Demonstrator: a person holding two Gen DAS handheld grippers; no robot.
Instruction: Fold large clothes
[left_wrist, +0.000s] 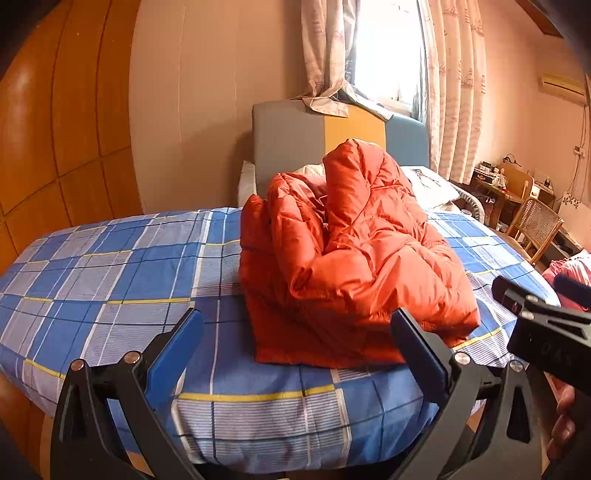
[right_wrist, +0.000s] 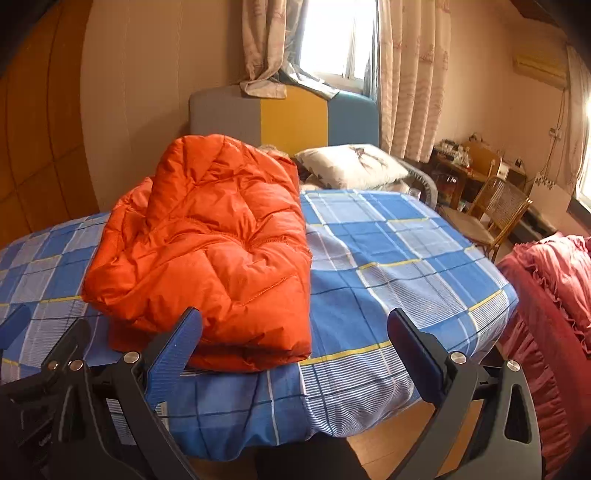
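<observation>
An orange puffy down jacket (left_wrist: 354, 254) lies bundled in a thick heap on the blue plaid bed (left_wrist: 122, 258), near its foot end. In the left wrist view my left gripper (left_wrist: 295, 325) stands open just short of the jacket's near hem, nothing between its fingers. My right gripper (right_wrist: 295, 325) is open wide too, hovering over the bed's foot edge; the jacket (right_wrist: 210, 251) lies ahead and left, its near corner by the left finger (right_wrist: 177, 343), not touched. The right gripper's body shows at the left view's right edge. A hand (left_wrist: 565, 417) holds it there.
A patchwork headboard (right_wrist: 280, 118), a white pillow (right_wrist: 351, 166) and curtains stand at the bed's far end. Wooden wardrobe panels (left_wrist: 55, 129) line the left. A rattan chair (right_wrist: 495, 210), a cluttered desk (right_wrist: 461, 162) and a red ruffled bedspread (right_wrist: 554, 295) are to the right. Wooden floor shows below the bed's foot.
</observation>
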